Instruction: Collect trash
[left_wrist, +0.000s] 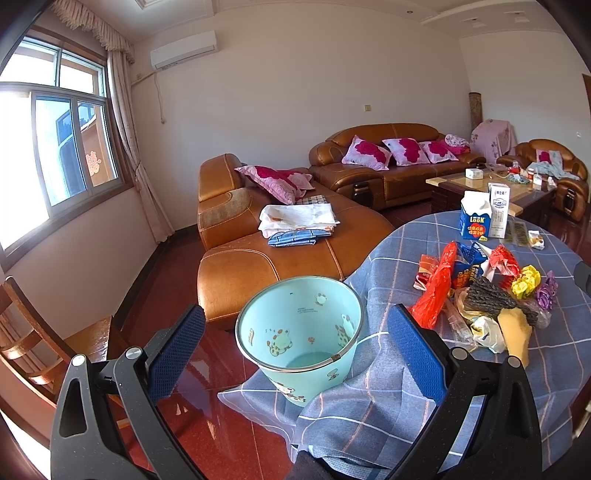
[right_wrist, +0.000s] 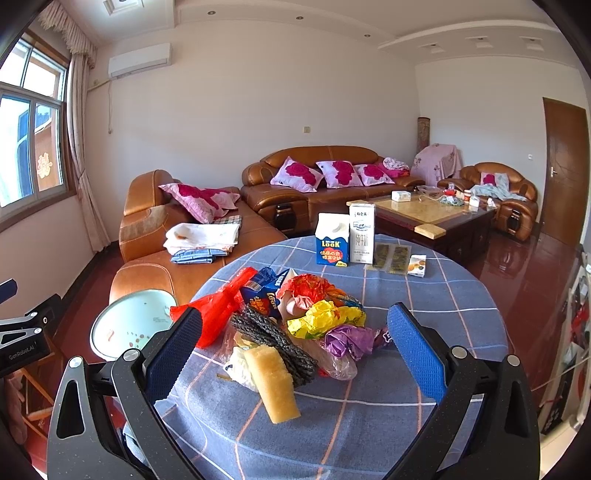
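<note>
A pile of trash lies on the round table with a blue checked cloth: a red plastic bag, a yellow sponge, a dark scouring pad, yellow and purple wrappers, a blue snack pack. My right gripper is open, its jaws on either side of the pile's near end. A light blue bin stands beside the table's left edge, empty inside. My left gripper is open, hovering over the bin. The pile also shows in the left wrist view.
Two upright cartons, flat packets and a small box stand at the table's far side. A brown leather sofa with folded cloths lies behind the bin. A wooden chair is at left. A coffee table is beyond.
</note>
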